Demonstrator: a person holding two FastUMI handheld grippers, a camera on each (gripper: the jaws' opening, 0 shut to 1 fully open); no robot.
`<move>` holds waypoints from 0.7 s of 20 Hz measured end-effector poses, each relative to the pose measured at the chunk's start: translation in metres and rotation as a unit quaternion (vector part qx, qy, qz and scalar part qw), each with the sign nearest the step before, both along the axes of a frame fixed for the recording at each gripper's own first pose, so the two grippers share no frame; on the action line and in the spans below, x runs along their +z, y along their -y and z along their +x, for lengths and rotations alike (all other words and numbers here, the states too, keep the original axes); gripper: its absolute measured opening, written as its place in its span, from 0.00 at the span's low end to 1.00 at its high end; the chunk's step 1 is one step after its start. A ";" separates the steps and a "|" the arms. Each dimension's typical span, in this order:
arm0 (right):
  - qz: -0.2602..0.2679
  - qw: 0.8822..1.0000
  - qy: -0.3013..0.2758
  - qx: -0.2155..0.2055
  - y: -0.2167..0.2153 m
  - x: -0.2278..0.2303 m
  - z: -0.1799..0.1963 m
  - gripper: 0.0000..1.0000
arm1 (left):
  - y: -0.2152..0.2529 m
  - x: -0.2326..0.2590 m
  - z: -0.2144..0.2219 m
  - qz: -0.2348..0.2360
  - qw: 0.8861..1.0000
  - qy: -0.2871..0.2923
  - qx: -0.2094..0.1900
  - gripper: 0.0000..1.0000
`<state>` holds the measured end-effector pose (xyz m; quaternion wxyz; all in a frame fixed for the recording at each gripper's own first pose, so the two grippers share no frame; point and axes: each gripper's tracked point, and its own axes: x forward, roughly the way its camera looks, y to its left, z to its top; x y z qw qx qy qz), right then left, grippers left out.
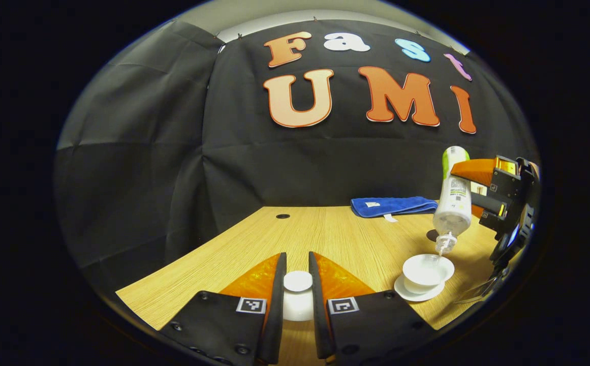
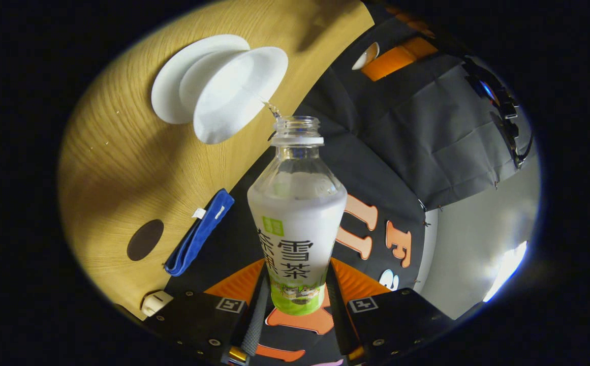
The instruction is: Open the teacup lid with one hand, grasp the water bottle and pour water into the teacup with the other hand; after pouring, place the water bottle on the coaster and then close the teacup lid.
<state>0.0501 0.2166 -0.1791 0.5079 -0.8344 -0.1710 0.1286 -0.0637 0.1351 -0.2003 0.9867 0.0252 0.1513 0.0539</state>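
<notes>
The right gripper has its fingers pressed on either side of the water bottle, gripping it low on the labelled body so the neck is free to tip. The bottle is upended, its open mouth pointing straight ahead of those fingers and just above the rim of the teacup. A thin stream of water runs from the mouth into the cup, so pouring looks to be the step in hand. The cup sits on its saucer on the wooden surface.

The left gripper holds the teacup lid between its fingers, closed narrowly on the knob. It keeps the lid off to one side, well apart from the cup, probably to leave the opening clear for the pour. From here the teacup lies ahead and to the right of those fingers.

A dark round coaster lies left of the right fingers, just beside a folded blue cloth; it is bare, waiting for the bottle
</notes>
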 end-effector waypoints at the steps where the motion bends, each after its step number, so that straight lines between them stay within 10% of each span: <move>1: 0.005 1.000 -0.009 -0.004 0.001 -0.005 -0.002 0.60 | 0.002 0.000 0.001 -0.004 1.000 0.002 -0.003 0.30; 8: 0.084 0.990 -0.100 -0.053 0.012 -0.039 -0.012 0.59 | 0.011 0.005 0.002 -0.014 1.000 0.009 -0.012 0.30; 14: 0.236 0.946 -0.186 -0.120 0.024 -0.042 -0.007 0.60 | 0.028 0.013 0.010 -0.022 0.999 0.017 -0.024 0.30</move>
